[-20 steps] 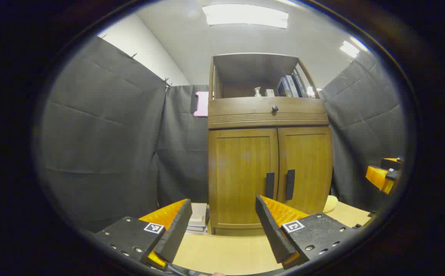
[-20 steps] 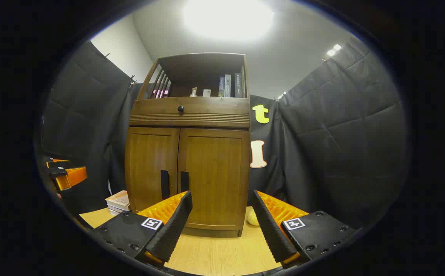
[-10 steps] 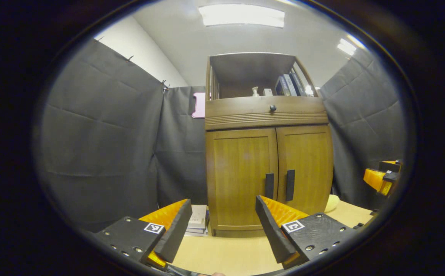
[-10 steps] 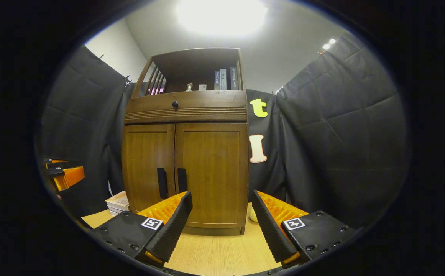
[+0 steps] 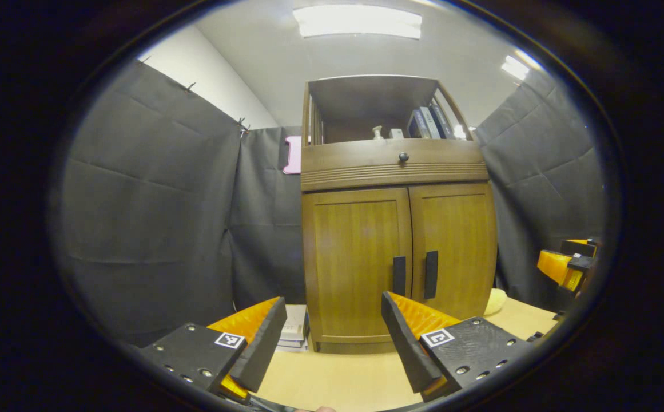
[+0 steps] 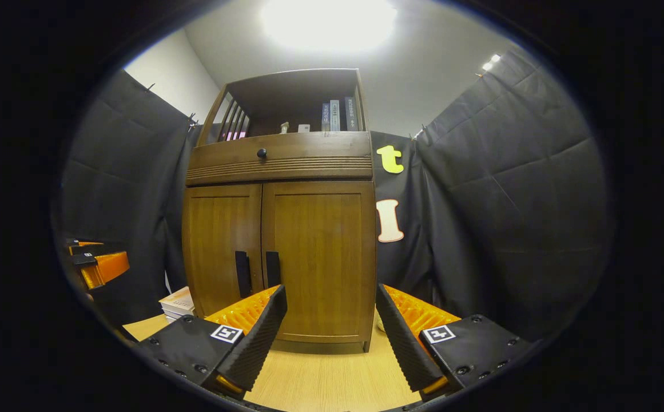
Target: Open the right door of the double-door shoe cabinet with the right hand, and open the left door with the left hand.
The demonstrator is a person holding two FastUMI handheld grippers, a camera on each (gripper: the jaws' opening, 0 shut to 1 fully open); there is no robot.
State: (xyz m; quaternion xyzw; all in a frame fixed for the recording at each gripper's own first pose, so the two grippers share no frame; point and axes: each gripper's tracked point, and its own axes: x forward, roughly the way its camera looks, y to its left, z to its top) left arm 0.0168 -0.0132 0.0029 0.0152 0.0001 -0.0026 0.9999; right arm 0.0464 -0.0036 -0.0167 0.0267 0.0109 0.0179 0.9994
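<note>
The left gripper (image 5: 332,332) is holding its two fingers wide apart, with nothing between them, and it is hovering above the light wooden table (image 5: 337,377), well apart from the cabinet. The right gripper (image 6: 332,329) is doing the same: its fingers are spread open and empty, and it is hanging over the table (image 6: 320,383) at the near side. In the right gripper view the left gripper (image 6: 97,266) is showing at the far left edge, and in the left gripper view the right gripper (image 5: 566,266) is showing at the far right edge.

The shoe cabinet (image 5: 394,171) is standing upright at the far side of the table. Its left door (image 5: 354,257) and right door (image 5: 460,246) are both lying shut, and the two dark vertical handles, the left handle (image 5: 399,276) and the right handle (image 5: 430,274), are sitting just beside each other at the middle seam. Neither gripper is touching them.

A drawer with a round knob (image 5: 404,156) is sitting above the doors, and books (image 5: 426,123) are standing on the open shelf on top. A small stack of books (image 5: 294,332) is lying on the table just left of the cabinet.
</note>
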